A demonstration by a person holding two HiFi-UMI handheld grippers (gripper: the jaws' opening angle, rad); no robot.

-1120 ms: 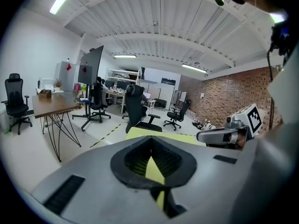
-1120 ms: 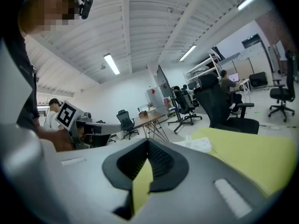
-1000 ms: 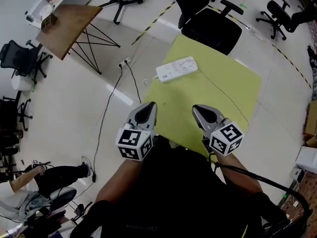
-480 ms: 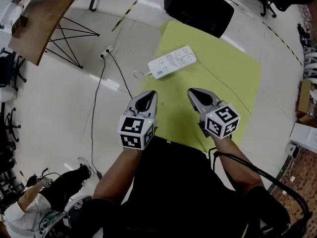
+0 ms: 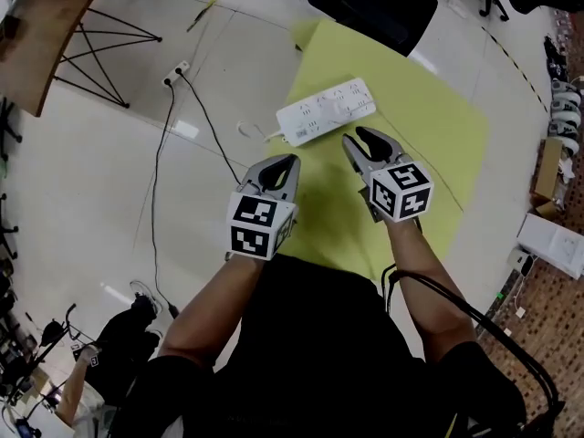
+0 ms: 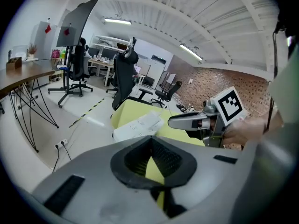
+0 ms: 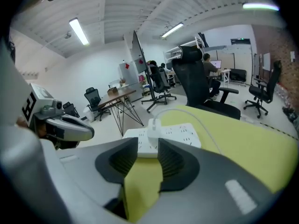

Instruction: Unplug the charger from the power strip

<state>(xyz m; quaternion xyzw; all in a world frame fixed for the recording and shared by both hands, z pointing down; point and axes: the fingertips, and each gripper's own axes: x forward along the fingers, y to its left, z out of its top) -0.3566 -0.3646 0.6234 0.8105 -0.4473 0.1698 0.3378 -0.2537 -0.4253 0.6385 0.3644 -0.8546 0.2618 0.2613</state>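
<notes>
Now, right gripper [image 7: 148, 143]: jaws opening, with a gap between the pads and nothing in it; the gap lines up on the charger beyond.
Left gripper [image 6: 152, 141]: jaws closed tip to tip, holding nothing; it sits low in the centre of its own view.
Charger [image 7: 153, 127]: small white block standing upright in the power strip, at the centre of the right gripper view, just past the jaw tips and apart from them.
Cable [image 7: 185, 108]: thin and white, arcing from the charger toward the right of the frame across the counter.
Power strip [image 5: 326, 110]: white, lying flat at upper centre of the head view, near the counter's left edge; its own cord drops off that edge.
Counter [image 5: 429, 126]: yellow-green top carrying the strip and cable.
Progress: as I judge it, only the approach is under way. The charger is not yet gripped or pulled, so grasping it, perhaps steadying the strip, and drawing the plug out all remain.
Room to move: there is open counter to the right of the strip. A black chair [image 5: 374, 7] stands past the far edge at the top of the frame. Pale floor [image 5: 91, 172] lies to the left.
</notes>
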